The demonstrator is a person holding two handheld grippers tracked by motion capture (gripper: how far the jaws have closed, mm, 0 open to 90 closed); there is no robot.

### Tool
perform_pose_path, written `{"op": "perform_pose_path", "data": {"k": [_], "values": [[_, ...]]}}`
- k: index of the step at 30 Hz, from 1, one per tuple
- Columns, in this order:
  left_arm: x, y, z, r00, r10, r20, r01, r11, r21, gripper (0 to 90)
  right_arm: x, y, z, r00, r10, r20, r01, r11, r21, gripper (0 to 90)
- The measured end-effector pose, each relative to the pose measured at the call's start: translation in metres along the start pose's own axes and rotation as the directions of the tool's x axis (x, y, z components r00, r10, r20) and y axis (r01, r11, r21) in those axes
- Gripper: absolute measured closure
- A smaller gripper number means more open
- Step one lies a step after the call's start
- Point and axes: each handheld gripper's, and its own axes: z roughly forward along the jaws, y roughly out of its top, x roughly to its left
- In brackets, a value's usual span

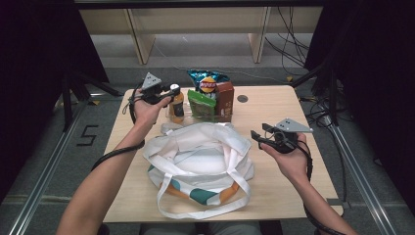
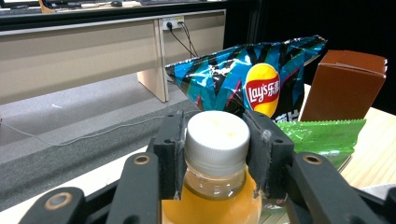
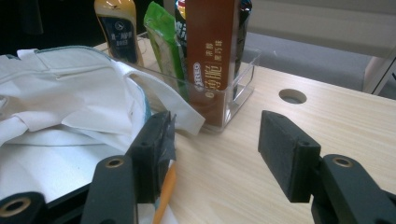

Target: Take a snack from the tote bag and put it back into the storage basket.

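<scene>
The left gripper [image 2: 215,154] is clamped on the neck of an orange drink bottle [image 2: 212,205], its two black pads pressing either side just under the white ribbed cap [image 2: 216,135]. From above, that gripper [image 1: 166,93] sits at the far left of the wooden table [image 1: 274,186], with the bottle [image 1: 176,105] upright at the left end of a clear plastic bin [image 3: 240,86]. In the same bin, to the right of the bottle, stand a green snack packet [image 1: 200,104], a blue bag of crisps [image 1: 208,81] behind it, and a brown carton [image 1: 225,100] at the right end. The left gripper view shows the crisp bag [image 2: 252,77] and brown carton [image 2: 348,86] just beyond the bottle cap. The right gripper [image 1: 259,137] is held in the hand [image 1: 288,159] above the table at the right, jaws spread apart with nothing between them; its own view [image 3: 215,149] shows bare tabletop in the gap. A white cloth tote bag [image 1: 200,159] lies in the middle of the table, near side of the bin, mouth open and handles slack, with teal and orange patches on its lower face. The right gripper is just beside the bag's right edge. A round hole [image 1: 242,98] is cut in the tabletop to the right of the bin
</scene>
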Motion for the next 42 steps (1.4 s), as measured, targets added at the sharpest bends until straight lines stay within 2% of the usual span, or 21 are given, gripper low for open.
{"op": "perform_pose_path", "data": {"k": [1, 2, 3, 11, 15, 19, 22, 26, 28, 29, 30, 32, 33, 36, 37, 39, 40, 41, 42], "values": [[0.000, -0.001, 0.000, 1.0000, -0.003, 0.000, 0.003, 1.0000, 0.003, 59.0, 0.001, 0.000, 0.000, 0.9999, 0.012, 0.004, -0.012, 1.000, 0.001, 45.0], [0.000, -0.002, 0.001, 1.0000, -0.004, 0.000, 0.004, 1.0000, 0.005, 59.1, 0.000, -0.001, 0.002, 0.9999, -0.007, 0.016, 0.007, 1.000, -0.029, 45.0], [0.000, -0.003, 0.001, 1.0000, -0.001, -0.001, 0.001, 1.0000, 0.008, 59.1, 0.002, -0.001, 0.001, 0.9999, 0.014, 0.008, -0.013, 1.000, -0.014, 45.0], [-0.002, -0.006, 0.003, 1.0000, 0.003, 0.004, -0.003, 0.9998, 0.020, 59.0, 0.001, 0.000, 0.000, 1.0000, 0.008, 0.001, -0.008, 1.000, -0.002, 45.0], [-0.003, -0.008, 0.004, 1.0000, 0.001, 0.007, -0.001, 0.9996, 0.030, 59.0, 0.000, -0.001, 0.002, 0.9999, -0.007, 0.009, 0.008, 1.000, -0.023, 45.0], [-0.003, -0.011, 0.005, 0.9999, -0.008, 0.008, 0.008, 0.9994, 0.034, 59.0, -0.001, 0.000, 0.001, 0.9999, -0.010, 0.003, 0.010, 1.000, -0.010, 45.0], [-0.003, -0.013, 0.006, 0.9999, -0.012, 0.011, 0.012, 0.9992, 0.039, 59.0, 0.001, 0.000, 0.000, 1.0000, 0.006, 0.000, -0.006, 1.000, 0.003, 45.0], [-0.003, -0.015, 0.006, 0.9998, -0.016, 0.009, 0.016, 0.9989, 0.044, 59.0, 0.001, -0.001, 0.001, 0.9999, 0.009, -0.005, -0.009, 1.000, -0.013, 45.0], [-0.003, -0.016, 0.006, 0.9998, -0.017, 0.010, 0.017, 0.9988, 0.047, 59.0, 0.001, 0.000, 0.000, 1.0000, 0.006, 0.001, -0.006, 1.000, 0.005, 45.0], [-0.003, -0.016, 0.006, 0.9998, -0.017, 0.010, 0.017, 0.9988, 0.047, 59.0, 0.001, 0.000, 0.000, 1.0000, 0.006, 0.001, -0.006, 1.000, 0.005, 45.0], [-0.003, -0.016, 0.007, 0.9998, -0.019, 0.009, 0.019, 0.9986, 0.049, 59.0, 0.002, -0.001, 0.001, 0.9998, 0.013, 0.013, -0.013, 1.000, -0.023, 45.0], [-0.003, -0.017, 0.007, 0.9996, -0.026, 0.010, 0.026, 0.9983, 0.052, 58.9, 0.002, -0.001, 0.001, 0.9999, 0.012, 0.012, -0.012, 1.000, -0.019, 45.0], [-0.003, -0.018, 0.007, 0.9996, -0.026, 0.010, 0.025, 0.9982, 0.055, 58.9, 0.000, 0.000, 0.000, 1.0000, -0.004, 0.002, 0.004, 1.000, -0.001, 45.0], [-0.002, -0.018, 0.007, 0.9996, -0.028, 0.010, 0.027, 0.9982, 0.053, 58.9, -0.002, 0.000, 0.001, 0.9995, -0.028, 0.015, 0.029, 0.999, -0.023, 45.0], [-0.002, -0.018, 0.007, 0.9994, -0.034, 0.010, 0.034, 0.9981, 0.052, 58.9, 0.001, -0.001, 0.001, 0.9998, 0.011, 0.016, -0.011, 1.000, -0.021, 45.0], [-0.002, -0.018, 0.007, 0.9993, -0.036, 0.011, 0.036, 0.9979, 0.054, 58.9, 0.002, -0.001, 0.001, 0.9999, 0.012, 0.012, -0.012, 1.000, -0.019, 45.0], [-0.001, -0.018, 0.007, 0.9993, -0.037, 0.010, 0.036, 0.9977, 0.057, 58.9, 0.001, 0.000, 0.000, 1.0000, 0.004, 0.000, -0.004, 1.000, 0.002, 45.0], [-0.001, -0.018, 0.007, 0.9993, -0.036, 0.009, 0.036, 0.9977, 0.058, 58.8, 0.002, -0.001, 0.001, 0.9999, 0.012, 0.011, -0.012, 1.000, -0.015, 45.0], [-0.001, -0.018, 0.007, 0.9991, -0.042, 0.009, 0.041, 0.9974, 0.059, 58.8, 0.000, -0.001, 0.002, 0.9999, -0.009, 0.009, 0.009, 1.000, -0.020, 45.0]]}}
